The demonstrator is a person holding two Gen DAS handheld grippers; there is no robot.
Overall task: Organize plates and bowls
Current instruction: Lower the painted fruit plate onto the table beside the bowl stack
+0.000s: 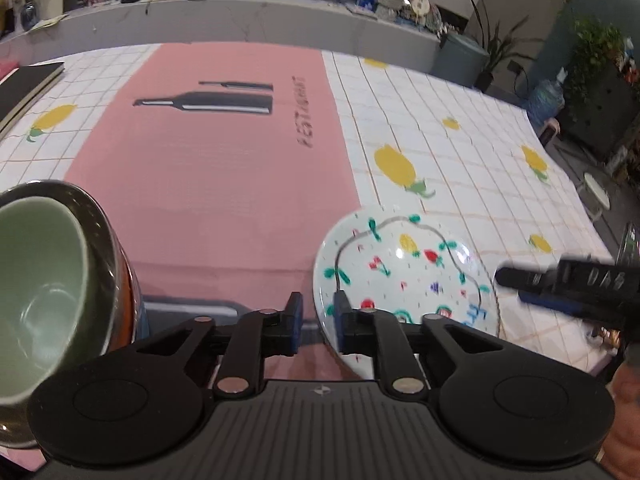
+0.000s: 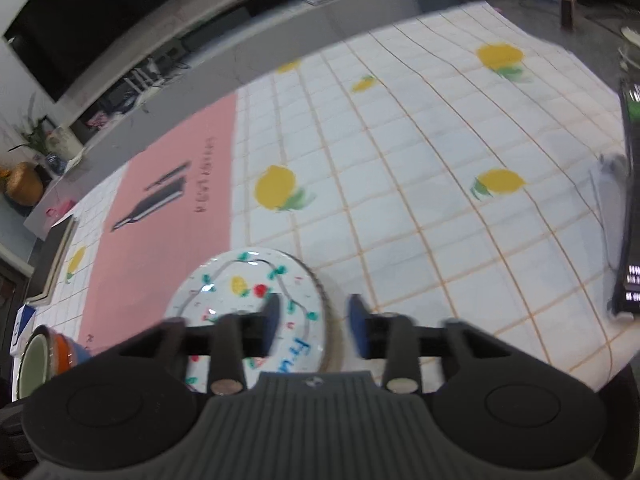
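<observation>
A white plate (image 1: 404,268) painted with small fruits and a wavy line lies on the tablecloth at the pink mat's right edge. My left gripper (image 1: 319,320) is open, its jaws astride the plate's left rim without pressing on it. In the right wrist view my right gripper (image 2: 315,318) is open too, one finger over the plate (image 2: 224,296) and the other outside its right rim. The right gripper also shows as a black blur (image 1: 560,280) at the plate's right side. A pale green bowl (image 1: 36,280) sits nested in a dark bowl (image 1: 100,240) with an orange outside, left of my left gripper.
The pink mat (image 1: 216,152) with bottle prints covers the table's middle, over a white checked cloth with lemons (image 2: 400,160). A black notebook (image 1: 24,84) lies far left. A dark upright object (image 2: 632,200) stands at the right edge. A hand (image 1: 624,400) shows at lower right.
</observation>
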